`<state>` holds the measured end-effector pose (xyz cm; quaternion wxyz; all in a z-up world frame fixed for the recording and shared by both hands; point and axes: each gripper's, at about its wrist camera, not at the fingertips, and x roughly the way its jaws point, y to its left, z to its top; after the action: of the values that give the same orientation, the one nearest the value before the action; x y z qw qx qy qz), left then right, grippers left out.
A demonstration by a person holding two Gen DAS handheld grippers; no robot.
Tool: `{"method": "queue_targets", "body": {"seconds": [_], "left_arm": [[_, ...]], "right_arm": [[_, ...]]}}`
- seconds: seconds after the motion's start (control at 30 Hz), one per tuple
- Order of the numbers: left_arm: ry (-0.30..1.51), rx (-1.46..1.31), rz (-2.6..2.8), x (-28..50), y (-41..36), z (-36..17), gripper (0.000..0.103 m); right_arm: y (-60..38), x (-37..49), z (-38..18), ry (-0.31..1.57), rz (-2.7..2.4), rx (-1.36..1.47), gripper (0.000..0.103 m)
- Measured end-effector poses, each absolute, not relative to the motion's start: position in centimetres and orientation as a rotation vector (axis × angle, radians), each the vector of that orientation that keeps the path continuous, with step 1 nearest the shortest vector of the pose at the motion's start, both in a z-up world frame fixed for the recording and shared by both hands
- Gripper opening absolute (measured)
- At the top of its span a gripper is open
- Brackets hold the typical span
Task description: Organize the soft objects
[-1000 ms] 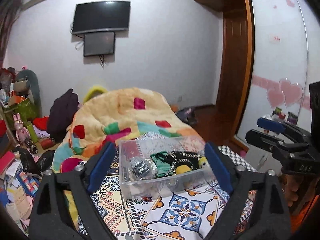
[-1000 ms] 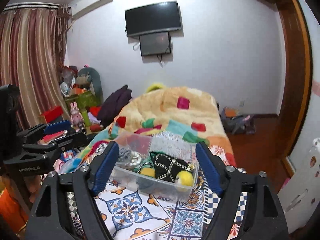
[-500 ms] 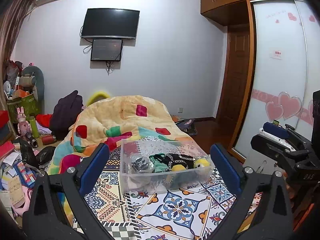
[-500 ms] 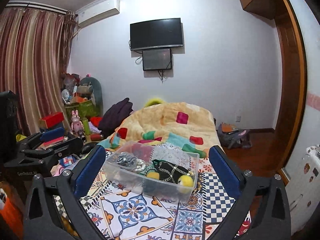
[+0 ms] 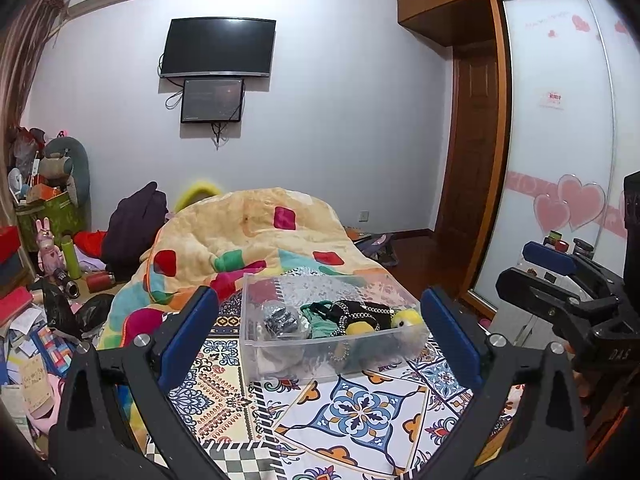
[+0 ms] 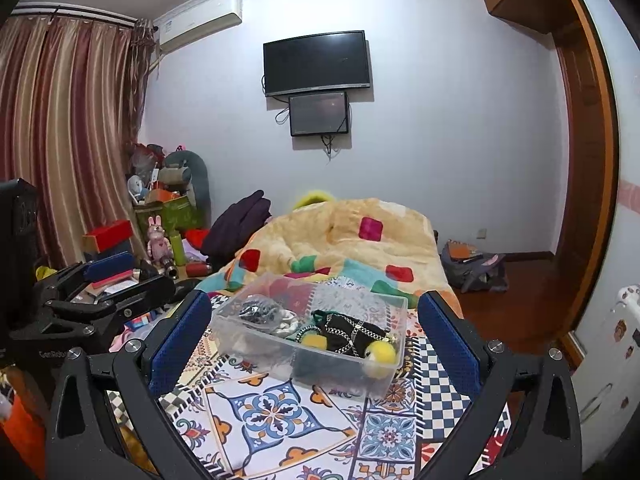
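The left gripper [image 5: 320, 322] and right gripper [image 6: 314, 326] are both wide and empty — the clear plastic bin [image 5: 332, 344] of soft things looks full; next, maybe tidy inside.

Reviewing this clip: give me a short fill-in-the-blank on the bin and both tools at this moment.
1. The clear plastic bin sits on the patterned ____.
2. Both the left tool and right tool hold ____.
3. The black item lies ____ the bin.
4. Both tools' jaws are ____.

Missing words: bedspread; nothing; inside; open
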<state>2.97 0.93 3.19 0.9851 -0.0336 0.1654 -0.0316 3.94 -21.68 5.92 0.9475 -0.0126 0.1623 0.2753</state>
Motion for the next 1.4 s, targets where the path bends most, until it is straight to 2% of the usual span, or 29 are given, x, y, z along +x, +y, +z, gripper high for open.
{"method": "queue_targets", "body": {"seconds": [1.4], "left_arm": [[0.348,-0.093,-0.084,3.51,0.93,2.7,0.103]], "right_arm": [[-22.07,4.0,5.93,0.34,0.566,-0.005,0.103]]}}
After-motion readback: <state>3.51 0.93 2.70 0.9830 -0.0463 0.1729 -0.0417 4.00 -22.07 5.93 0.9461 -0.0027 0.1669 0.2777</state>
